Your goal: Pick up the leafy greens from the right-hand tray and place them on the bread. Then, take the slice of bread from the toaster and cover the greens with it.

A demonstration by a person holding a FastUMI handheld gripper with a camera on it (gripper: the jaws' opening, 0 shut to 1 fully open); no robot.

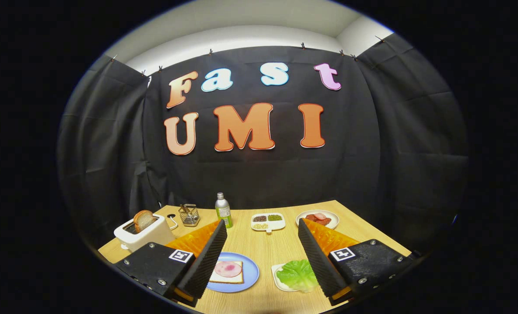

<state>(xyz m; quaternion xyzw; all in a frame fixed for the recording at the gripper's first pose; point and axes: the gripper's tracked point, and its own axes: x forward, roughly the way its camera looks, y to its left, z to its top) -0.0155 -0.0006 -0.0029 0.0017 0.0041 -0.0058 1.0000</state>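
My gripper (262, 229) hangs open above the wooden table (263, 248), its fingers spread wide with nothing between them. Beside the right finger lie the leafy greens (297, 274) on a small white tray (279, 279). Near the left finger sits a blue plate (251, 274) with a slice of bread (226, 278) topped by a round of pink ham (227, 268). A white toaster (142, 237) stands beyond the left finger, with a browned slice of bread (144, 220) sticking up out of its slot.
At the back of the table stand a green-labelled metal bottle (223, 210), a wire basket (189, 214), a white divided dish (267, 221) of small toppings, and a plate of sliced sausage (318, 218). Black cloth walls close off the back and sides.
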